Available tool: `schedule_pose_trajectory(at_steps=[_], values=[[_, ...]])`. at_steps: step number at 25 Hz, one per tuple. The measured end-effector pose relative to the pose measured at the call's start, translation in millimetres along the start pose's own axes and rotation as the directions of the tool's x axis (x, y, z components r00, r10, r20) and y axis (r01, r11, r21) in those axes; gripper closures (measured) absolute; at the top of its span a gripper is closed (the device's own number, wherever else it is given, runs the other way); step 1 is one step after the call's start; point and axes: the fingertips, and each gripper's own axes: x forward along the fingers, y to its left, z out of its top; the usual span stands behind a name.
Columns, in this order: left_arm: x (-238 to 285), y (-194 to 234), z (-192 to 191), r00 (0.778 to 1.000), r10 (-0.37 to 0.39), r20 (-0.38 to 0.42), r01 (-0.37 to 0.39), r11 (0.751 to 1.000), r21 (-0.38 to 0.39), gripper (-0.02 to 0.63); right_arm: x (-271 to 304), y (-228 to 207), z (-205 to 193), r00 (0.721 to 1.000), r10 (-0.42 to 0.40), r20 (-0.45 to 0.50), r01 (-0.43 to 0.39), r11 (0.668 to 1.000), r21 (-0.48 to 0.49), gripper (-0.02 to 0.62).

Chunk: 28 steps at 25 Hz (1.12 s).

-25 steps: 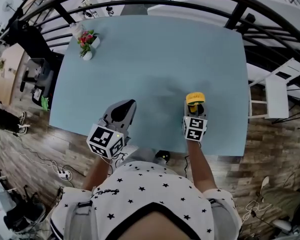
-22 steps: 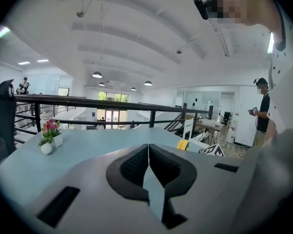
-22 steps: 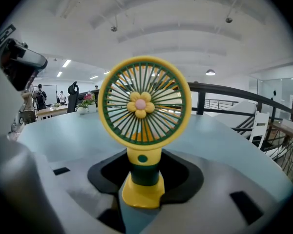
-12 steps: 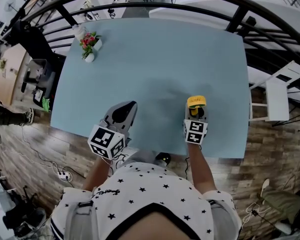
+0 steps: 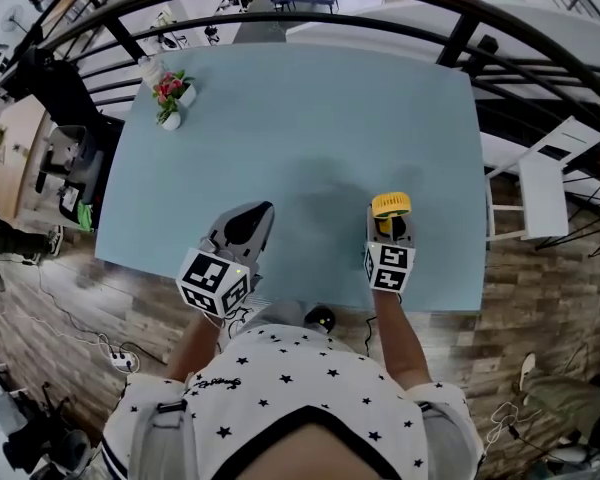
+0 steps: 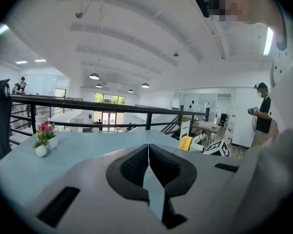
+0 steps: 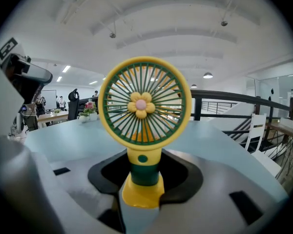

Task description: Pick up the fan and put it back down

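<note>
The right gripper (image 7: 142,178) clamps its fingers on the upright yellow fan (image 7: 144,106) at the table's (image 5: 310,118) near right. The left gripper (image 6: 148,150), near left, holds its fingers together, empty.

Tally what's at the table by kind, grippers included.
grippers: 2 (left gripper, shut and empty; right gripper, shut on the fan)
fan: 1
flower cluster: 1, pots too small to count apart
total: 4

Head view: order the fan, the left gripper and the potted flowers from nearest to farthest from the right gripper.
1. fan, held by the right gripper
2. left gripper, off to its left
3. potted flowers, at the far left
</note>
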Motion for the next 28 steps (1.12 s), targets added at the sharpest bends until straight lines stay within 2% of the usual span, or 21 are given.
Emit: schedule_pose_trajectory(at_steps=[17, 28], values=[[-30.2, -30.1, -4.7, 0.999, -0.029, 0.032, 0.030, 1.000, -0.006, 0.577, -68.9, 19.7, 41.7, 0.994, 0.058, 0.093, -0.059, 0.998, 0.005, 0.423], [-54.8, -53.0, -17.5, 0.997, -0.053, 0.053, 0.054, 0.999, -0.009, 0.577, -118.6, 40.5, 53.4, 0.987, 0.098, 0.125, -0.097, 0.995, -0.018, 0.423]])
